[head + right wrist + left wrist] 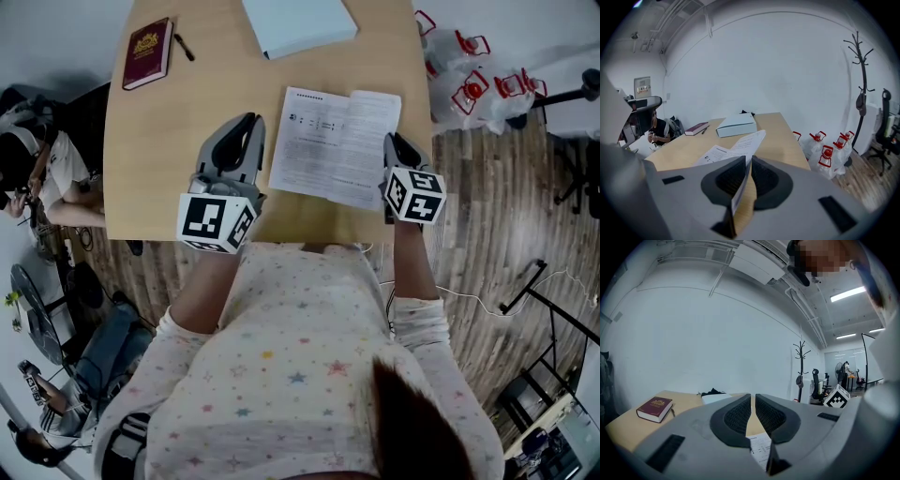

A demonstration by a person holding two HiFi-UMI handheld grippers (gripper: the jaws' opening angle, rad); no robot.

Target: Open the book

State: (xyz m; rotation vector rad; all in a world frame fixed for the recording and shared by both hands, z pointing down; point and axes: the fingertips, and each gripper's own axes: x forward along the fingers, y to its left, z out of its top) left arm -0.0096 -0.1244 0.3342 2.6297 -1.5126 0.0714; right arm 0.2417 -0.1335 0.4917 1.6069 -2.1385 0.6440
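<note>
Right gripper [392, 145], right edge of the frame's middle: its fingers [729, 180] were clamped on a thin sheet at the right edge of the booklet [333, 145]. In the right gripper view the paper ran edge-on between the two pads, and the sheet rose off the table [159, 159] toward the far end. I judged this was the grip for turning the page over to the left, so the opening was under way and not finished.

Left gripper [246, 127], just beside the booklet's left edge: its fingers [738, 416] were close together with only a slit between them and nothing in it. I took its place there as a stop, ready to pin the spine side if the booklet slid.

The booklet lay mid-table, printed side up. A red book [147, 52] lay closed at the upper left with a pen [184, 47] beside it, both well apart from my grippers. A white box [300, 23] sat at the top edge. Water jugs [469, 80] stood on the floor, upper right.

Not settled:
- Whether the sheet I held was the cover or an inner page.
- Whether the left gripper touched the table or hung over it.
- The booklet's near right corner, hidden behind the right gripper's marker cube.
- The print, too small to read.
- In the left gripper view the booklet showed only as a scrap below the fingers.
</note>
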